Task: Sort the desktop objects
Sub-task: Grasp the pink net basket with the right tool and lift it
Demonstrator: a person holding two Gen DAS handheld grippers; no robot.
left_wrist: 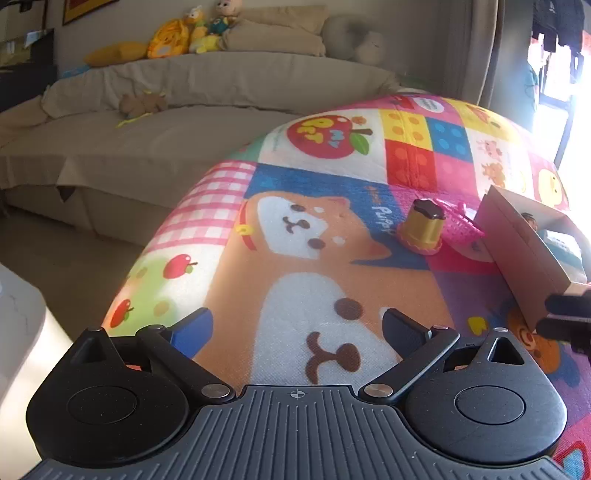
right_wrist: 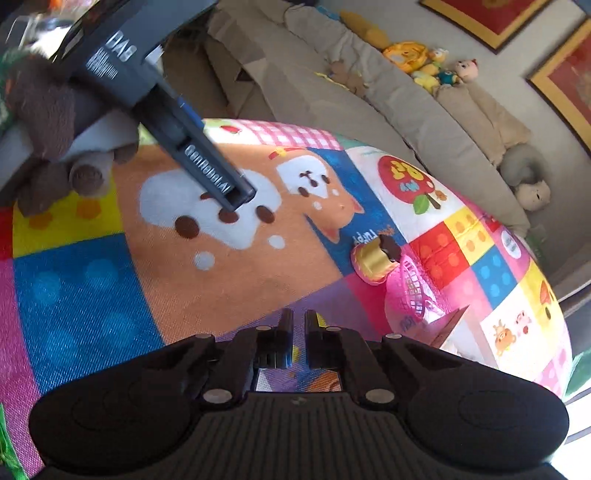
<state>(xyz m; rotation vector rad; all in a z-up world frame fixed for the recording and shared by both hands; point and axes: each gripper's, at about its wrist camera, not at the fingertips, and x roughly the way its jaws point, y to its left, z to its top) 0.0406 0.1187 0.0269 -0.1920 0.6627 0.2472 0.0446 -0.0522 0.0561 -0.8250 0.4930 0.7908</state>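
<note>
A gold toy pudding cup with a brown top (left_wrist: 421,227) sits on the cartoon-print mat (left_wrist: 295,229), touching a pink plastic basket (left_wrist: 460,221). A cardboard box (left_wrist: 524,254) stands just right of them. My left gripper (left_wrist: 295,325) is open and empty, low over the mat's near part. My right gripper (right_wrist: 299,325) has its fingers nearly together with nothing between them, near the box corner (right_wrist: 450,325). The right wrist view also shows the cup (right_wrist: 375,258), the basket (right_wrist: 410,291) and the left gripper's finger (right_wrist: 207,173) reaching over the mat.
A beige sofa (left_wrist: 166,122) with plush toys (left_wrist: 195,33) stands behind the mat. A brown plush animal (right_wrist: 55,122) lies at the mat's edge in the right wrist view. The mat drops off to the floor (left_wrist: 74,258) on the left.
</note>
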